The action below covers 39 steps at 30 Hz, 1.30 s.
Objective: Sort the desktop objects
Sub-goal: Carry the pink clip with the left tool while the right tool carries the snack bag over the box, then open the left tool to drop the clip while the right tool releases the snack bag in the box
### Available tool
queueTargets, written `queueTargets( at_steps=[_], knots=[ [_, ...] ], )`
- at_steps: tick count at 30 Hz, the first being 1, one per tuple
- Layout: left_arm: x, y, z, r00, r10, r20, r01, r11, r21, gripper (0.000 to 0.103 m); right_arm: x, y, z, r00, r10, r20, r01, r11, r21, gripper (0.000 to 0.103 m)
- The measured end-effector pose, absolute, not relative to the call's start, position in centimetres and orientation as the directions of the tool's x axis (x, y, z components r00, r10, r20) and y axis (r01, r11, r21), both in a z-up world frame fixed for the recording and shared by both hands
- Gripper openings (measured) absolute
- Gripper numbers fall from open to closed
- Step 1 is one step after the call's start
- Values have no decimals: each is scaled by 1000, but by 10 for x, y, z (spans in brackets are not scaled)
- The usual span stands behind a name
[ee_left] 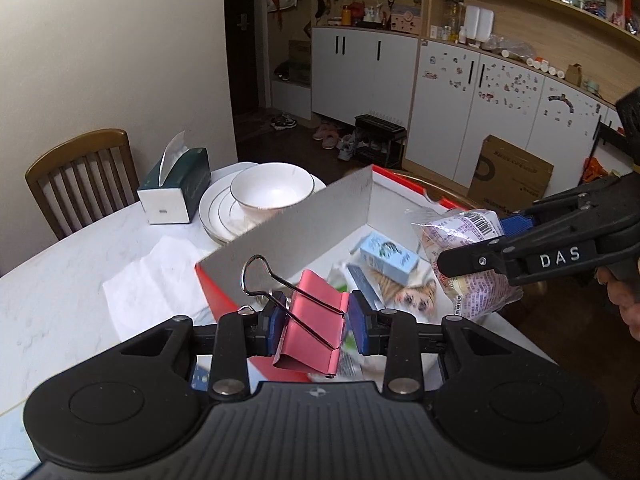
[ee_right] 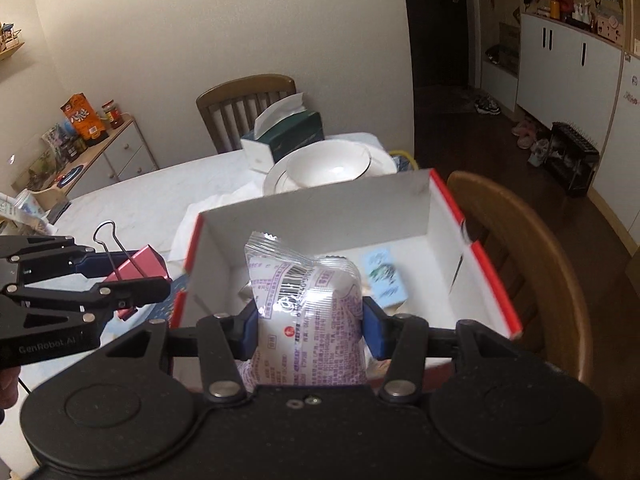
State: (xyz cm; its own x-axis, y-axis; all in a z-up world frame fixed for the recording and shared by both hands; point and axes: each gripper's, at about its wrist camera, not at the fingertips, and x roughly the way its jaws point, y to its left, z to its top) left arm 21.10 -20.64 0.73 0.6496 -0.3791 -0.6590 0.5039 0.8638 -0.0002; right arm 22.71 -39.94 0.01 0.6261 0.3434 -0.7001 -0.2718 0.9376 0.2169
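Left wrist view shows my left gripper clamped on a pink metal binder clip: the blue fingers press its two flat sides, and its wire handles stick up and forward. It hangs just over the near corner of a red-edged cardboard box that stands on the white marbled worktop.

My right gripper holds a crinkly clear snack packet with purple print and a barcode, squeezed between its fingers and upright above the box's near edge.

Inside the box lie a small pale blue carton, a card with a tan animal picture and other packets I cannot make out.

Beyond the box, a white bowl sits on stacked white plates, beside a dark green tissue box and a crumpled tissue.
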Motion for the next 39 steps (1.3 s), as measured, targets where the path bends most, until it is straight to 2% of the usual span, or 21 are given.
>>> queueTargets(
  at_steps=[6, 14, 29, 39],
  knots=[
    [240, -226, -1, 649, -345, -678, 485, 875, 20, 33, 255, -409, -4, 643, 324, -694, -264, 944, 196, 49],
    [267, -253, -22, 634, -293, -716, 477, 876, 64, 33, 278, -405, -29, 612, 300, -732, -286, 947, 149, 49],
    [306, -269, -52, 624, -211, -752, 409, 909, 84, 33, 278, -397, -64, 571, 263, -778, -395, 918, 20, 49],
    [314, -277, -70, 565, -221, -795, 431, 900, 57, 33, 281, -404, -74, 543, 282, -791, -393, 918, 58, 50]
  ],
)
